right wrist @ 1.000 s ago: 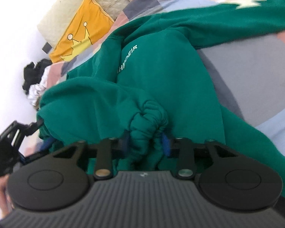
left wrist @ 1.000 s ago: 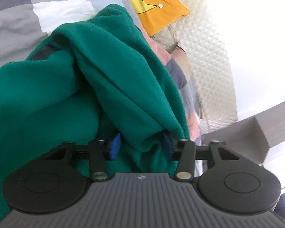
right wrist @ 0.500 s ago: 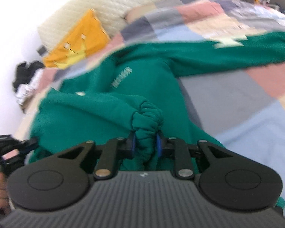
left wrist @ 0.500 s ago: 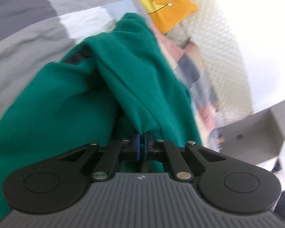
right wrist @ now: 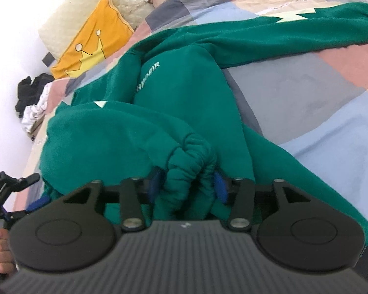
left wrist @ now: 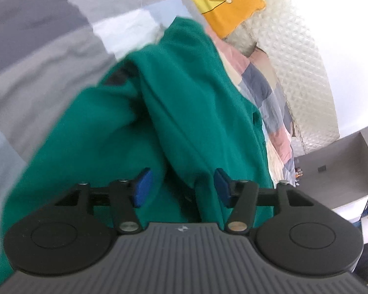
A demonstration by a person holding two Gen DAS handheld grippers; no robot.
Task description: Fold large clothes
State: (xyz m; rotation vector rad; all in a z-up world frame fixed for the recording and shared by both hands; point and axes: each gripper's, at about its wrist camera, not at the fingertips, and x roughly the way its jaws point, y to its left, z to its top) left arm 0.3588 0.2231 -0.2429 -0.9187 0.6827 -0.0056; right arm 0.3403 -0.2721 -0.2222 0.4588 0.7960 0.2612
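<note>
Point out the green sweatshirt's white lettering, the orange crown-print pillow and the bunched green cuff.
White lettering (right wrist: 147, 76), right wrist view: mid-word.
Orange crown-print pillow (right wrist: 95, 46), right wrist view: face.
Bunched green cuff (right wrist: 189, 164), right wrist view: gathered folds.

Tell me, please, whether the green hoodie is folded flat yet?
Not yet. The hoodie lies bunched on the bed, one sleeve stretched out, a gathered cuff between the right gripper fingers.

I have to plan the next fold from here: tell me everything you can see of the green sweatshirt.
The green sweatshirt looks like thick fleece, with pale lettering and pale patches. It lies crumpled on the patchwork bedspread, one sleeve stretched away across it. A gathered cuff sits between the open right gripper; a fold hangs between the open left gripper.
</note>
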